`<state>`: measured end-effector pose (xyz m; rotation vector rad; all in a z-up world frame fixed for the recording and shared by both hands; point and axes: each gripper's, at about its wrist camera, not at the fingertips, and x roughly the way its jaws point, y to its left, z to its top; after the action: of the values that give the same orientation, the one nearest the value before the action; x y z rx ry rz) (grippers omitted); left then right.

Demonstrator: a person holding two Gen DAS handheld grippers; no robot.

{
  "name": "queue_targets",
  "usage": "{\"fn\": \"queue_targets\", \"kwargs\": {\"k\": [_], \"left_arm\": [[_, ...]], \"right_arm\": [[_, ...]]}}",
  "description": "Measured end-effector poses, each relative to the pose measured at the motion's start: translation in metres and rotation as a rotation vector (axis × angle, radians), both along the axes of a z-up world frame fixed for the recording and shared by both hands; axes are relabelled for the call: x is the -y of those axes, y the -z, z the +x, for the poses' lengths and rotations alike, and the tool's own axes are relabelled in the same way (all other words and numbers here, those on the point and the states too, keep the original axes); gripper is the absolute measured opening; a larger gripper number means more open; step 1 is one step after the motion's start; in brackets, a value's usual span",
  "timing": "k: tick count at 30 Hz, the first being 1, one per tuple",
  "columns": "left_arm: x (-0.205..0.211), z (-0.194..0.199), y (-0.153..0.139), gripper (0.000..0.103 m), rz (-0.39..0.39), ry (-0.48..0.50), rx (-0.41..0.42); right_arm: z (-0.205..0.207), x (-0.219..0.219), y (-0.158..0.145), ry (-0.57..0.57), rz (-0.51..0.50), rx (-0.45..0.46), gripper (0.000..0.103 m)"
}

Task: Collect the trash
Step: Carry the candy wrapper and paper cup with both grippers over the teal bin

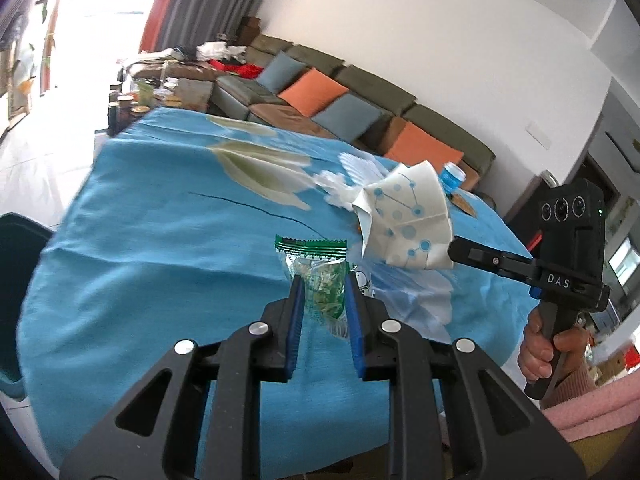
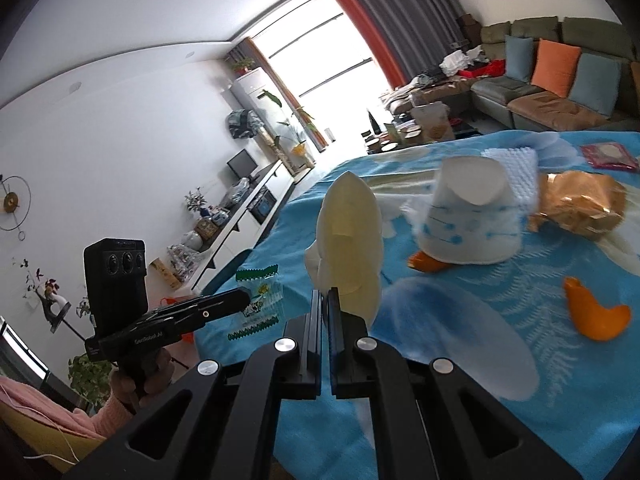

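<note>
My left gripper (image 1: 322,280) is shut on a clear snack wrapper with green zigzag ends (image 1: 320,276), held above the blue tablecloth (image 1: 160,240). It also shows in the right wrist view (image 2: 260,300). My right gripper (image 2: 325,294) is shut on a crushed white paper cup (image 2: 348,248), seen from the left wrist as white with blue dots (image 1: 408,224). On the cloth lie another crushed dotted cup (image 2: 468,216), two orange peels (image 2: 596,312) (image 2: 428,263), a crumpled gold wrapper (image 2: 580,204), a white tissue (image 2: 516,172) and a pink packet (image 2: 608,156).
A teal bin (image 1: 16,280) stands off the table's left edge. A blue can (image 1: 454,176) stands at the far table edge. A sofa with orange and blue cushions (image 1: 320,92) runs behind the table. A cluttered coffee table (image 2: 420,124) stands near the window.
</note>
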<state>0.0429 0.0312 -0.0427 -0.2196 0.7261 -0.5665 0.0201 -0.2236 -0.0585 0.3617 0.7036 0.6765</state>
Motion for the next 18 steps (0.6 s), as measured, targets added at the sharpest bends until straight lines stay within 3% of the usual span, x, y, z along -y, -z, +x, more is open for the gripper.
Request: {"fn": "queue_targets", "kwargs": {"k": [18], "left_arm": [[-0.091,-0.027,-0.020,0.020,0.002,-0.233,0.048]], "right_arm": [[0.031,-0.083,-0.011,-0.214,0.012,0.014,0.002]]}}
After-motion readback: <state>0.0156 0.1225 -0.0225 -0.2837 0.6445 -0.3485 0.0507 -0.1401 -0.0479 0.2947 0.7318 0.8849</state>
